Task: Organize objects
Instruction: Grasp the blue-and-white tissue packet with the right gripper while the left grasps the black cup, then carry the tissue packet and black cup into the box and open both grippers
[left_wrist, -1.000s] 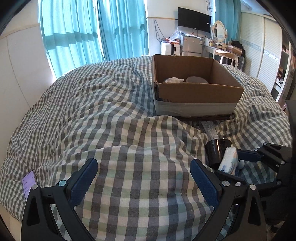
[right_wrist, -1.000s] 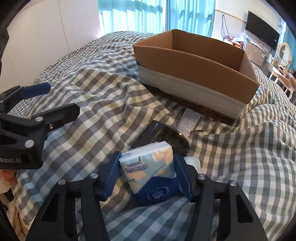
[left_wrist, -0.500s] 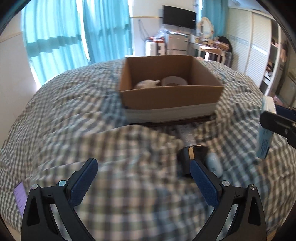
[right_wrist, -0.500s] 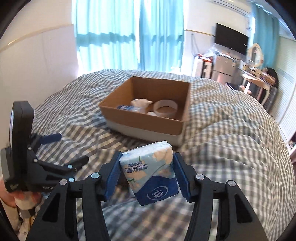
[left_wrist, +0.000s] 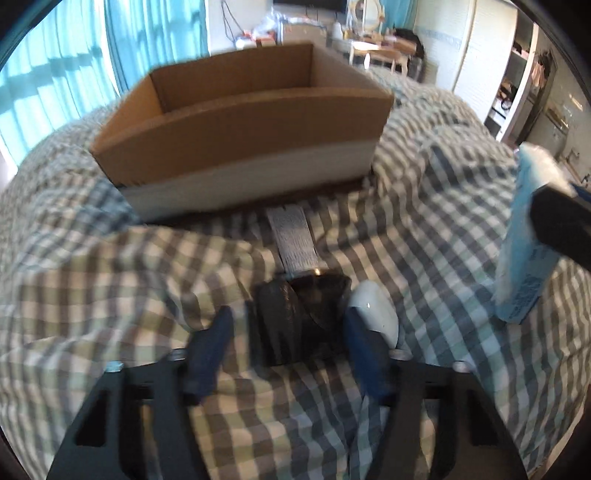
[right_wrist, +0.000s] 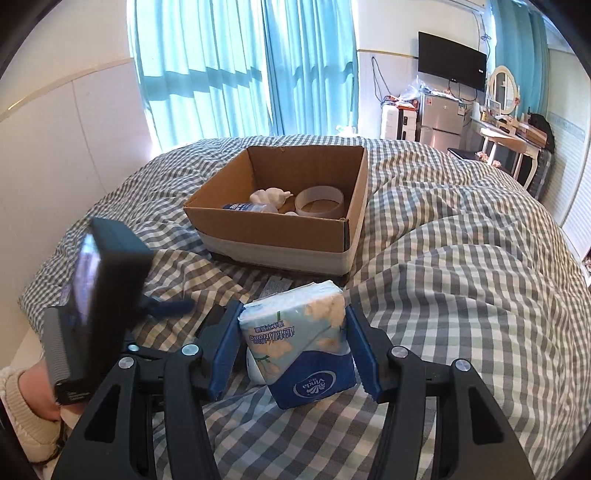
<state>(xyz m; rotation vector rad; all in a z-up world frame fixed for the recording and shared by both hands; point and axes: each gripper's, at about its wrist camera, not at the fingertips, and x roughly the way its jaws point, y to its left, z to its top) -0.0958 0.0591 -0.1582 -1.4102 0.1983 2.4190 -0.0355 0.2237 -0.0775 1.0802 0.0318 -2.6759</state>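
My right gripper (right_wrist: 295, 350) is shut on a blue-and-white tissue pack (right_wrist: 299, 350), held above the bed in front of the cardboard box (right_wrist: 280, 236); the pack also shows in the left wrist view (left_wrist: 524, 243). The box (left_wrist: 240, 122) holds a white shell-like object (right_wrist: 271, 195), a tape ring (right_wrist: 319, 201) and a small bottle (right_wrist: 243, 207). My left gripper (left_wrist: 288, 347) is open, its fingers on either side of a black cylinder (left_wrist: 295, 317) lying on the checked blanket. A white rounded object (left_wrist: 373, 314) lies by the right finger. A grey tube (left_wrist: 295, 243) lies between cylinder and box.
The checked blanket (right_wrist: 461, 277) covers the whole bed in folds. Blue curtains (right_wrist: 240, 66) and a white wall stand behind on the left. A TV, fridge and dressing table (right_wrist: 509, 136) stand at the far right.
My left gripper moved forward and down and narrowed around the black cylinder. My right gripper lifted the tissue pack up from the bed and holds it facing the box.
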